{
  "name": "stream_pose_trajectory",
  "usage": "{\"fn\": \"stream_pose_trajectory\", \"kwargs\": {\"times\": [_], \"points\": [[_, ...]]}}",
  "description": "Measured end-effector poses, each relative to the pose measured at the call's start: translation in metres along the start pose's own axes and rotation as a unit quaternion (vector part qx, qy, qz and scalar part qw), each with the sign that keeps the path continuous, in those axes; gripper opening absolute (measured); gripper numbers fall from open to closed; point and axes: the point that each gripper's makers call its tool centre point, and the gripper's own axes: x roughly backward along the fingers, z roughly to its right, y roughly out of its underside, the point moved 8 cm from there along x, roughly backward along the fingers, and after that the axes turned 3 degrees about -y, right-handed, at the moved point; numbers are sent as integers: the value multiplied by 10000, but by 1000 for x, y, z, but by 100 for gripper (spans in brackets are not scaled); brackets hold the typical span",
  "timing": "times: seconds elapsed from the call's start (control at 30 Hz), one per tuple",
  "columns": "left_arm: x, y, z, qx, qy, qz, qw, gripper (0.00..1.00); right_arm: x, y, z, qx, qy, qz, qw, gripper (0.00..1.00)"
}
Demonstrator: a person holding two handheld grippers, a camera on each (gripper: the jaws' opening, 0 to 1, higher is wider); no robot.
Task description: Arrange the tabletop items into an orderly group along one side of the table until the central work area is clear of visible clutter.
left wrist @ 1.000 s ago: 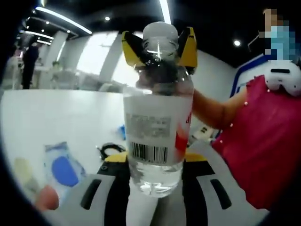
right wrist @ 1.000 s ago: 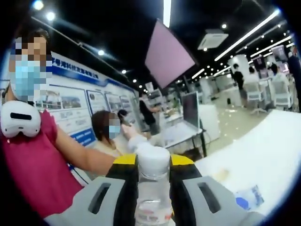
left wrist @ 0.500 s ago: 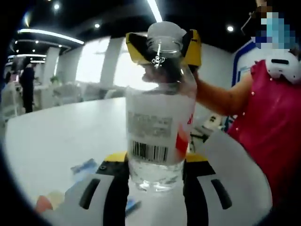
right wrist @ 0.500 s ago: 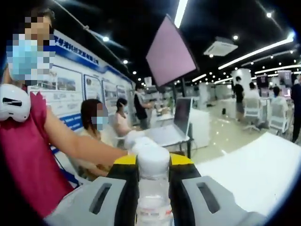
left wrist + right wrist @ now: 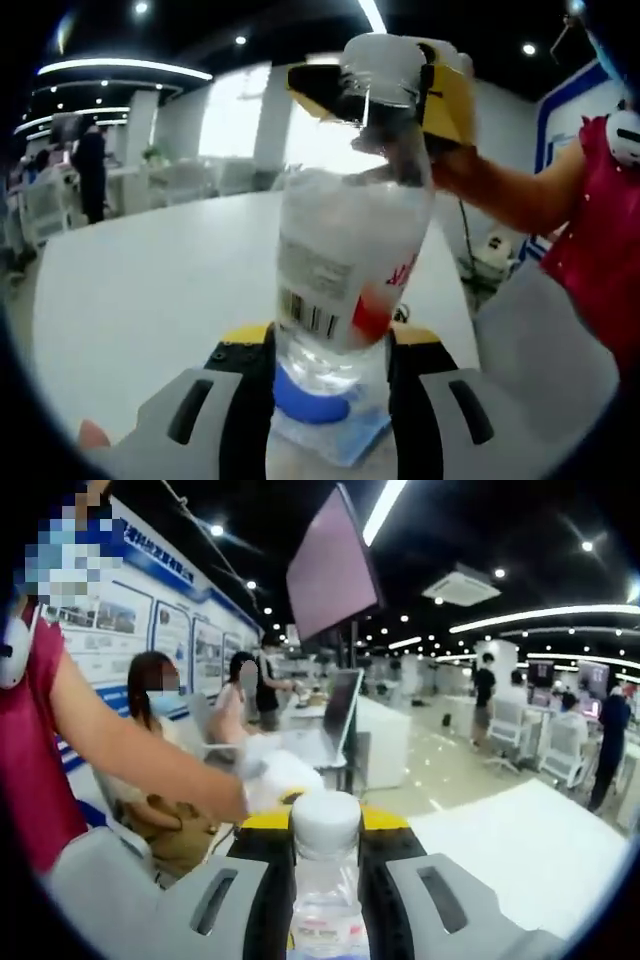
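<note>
Big open office hall with ceiling lights, and a white table (image 5: 150, 290) taking up most of the left gripper view. The left gripper (image 5: 330, 365) has its jaws closed around the base of a clear water bottle (image 5: 345, 270), which is held up off the table. The right gripper (image 5: 385, 95) pinches the neck just under the white cap (image 5: 325, 825), jaws tight against it — so both ends are held. Thin plastic with some water inside: I'd guess fairly light, a bit slick, and it'll dent if squeezed, so the stiffer base and neck look like the spots to hold. A blue-and-white packet (image 5: 330, 425) lies right below the bottle. The table's far edge is well off, with plenty of bare room out left.
</note>
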Motion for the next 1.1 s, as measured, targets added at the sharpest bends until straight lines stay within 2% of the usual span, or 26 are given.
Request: {"fn": "stream_pose_trajectory", "kwargs": {"times": [0.17, 0.37, 0.57, 0.7, 0.87, 1.1], "points": [[3, -2, -16, 62, -184, 60, 9998, 45, -5, 20, 27, 15, 252, -146, 9996, 21], [21, 7, -27, 143, -308, 74, 9994, 45, -16, 44, 50, -162, 378, -92, 9991, 21], [35, 18, -30, 184, -394, -83, 9990, 44, -41, 70, 57, -249, 226, -8, 9994, 21], [41, 20, -27, 129, -384, -133, 9991, 44, -52, 85, 59, -219, 85, 82, 9997, 21], [41, 18, -24, 126, -355, -97, 9992, 42, -54, 100, 64, -255, -89, 231, 9994, 21], [38, 24, -20, 158, -291, -185, 9993, 43, -54, 113, 65, -200, -272, 349, 9988, 21]]}}
